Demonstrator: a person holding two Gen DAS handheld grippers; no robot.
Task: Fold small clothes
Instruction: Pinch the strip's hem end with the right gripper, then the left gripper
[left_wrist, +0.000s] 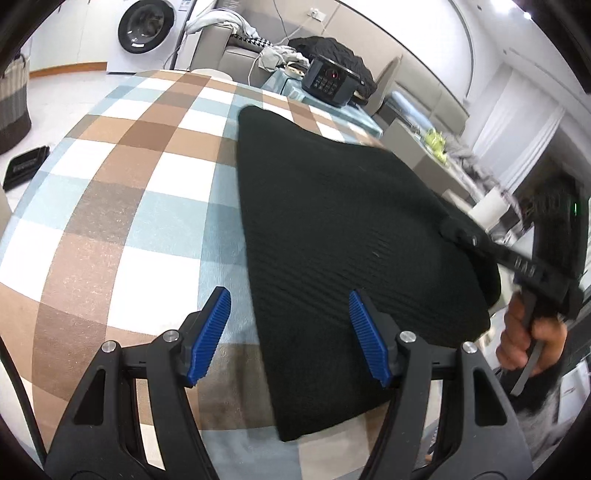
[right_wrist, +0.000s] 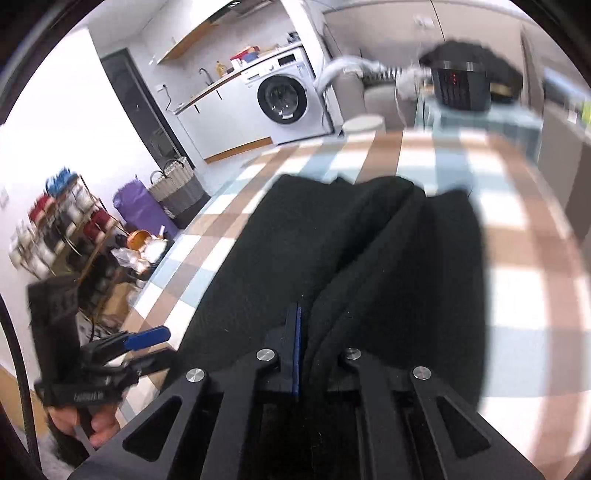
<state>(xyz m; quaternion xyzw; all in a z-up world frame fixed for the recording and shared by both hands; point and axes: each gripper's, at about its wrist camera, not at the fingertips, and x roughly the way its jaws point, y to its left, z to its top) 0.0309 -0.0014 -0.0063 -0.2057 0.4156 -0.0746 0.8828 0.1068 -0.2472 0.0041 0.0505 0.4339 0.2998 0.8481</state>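
Note:
A black knit garment lies on the checked tablecloth, spread flat on its left and middle. My left gripper is open, its blue pads straddling the garment's near left edge without pressing it. At the right, my right gripper is shut on the garment's right edge and holds it raised off the table. In the right wrist view the garment bunches into folds ahead of my right gripper, and cloth drapes over its right finger. One blue pad of the left gripper shows at lower left.
A black box with a keypad stands at the table's far end. A washing machine and a woven basket are beyond the table on the left. A shelf of jars stands by the wall. A hand grips the right tool.

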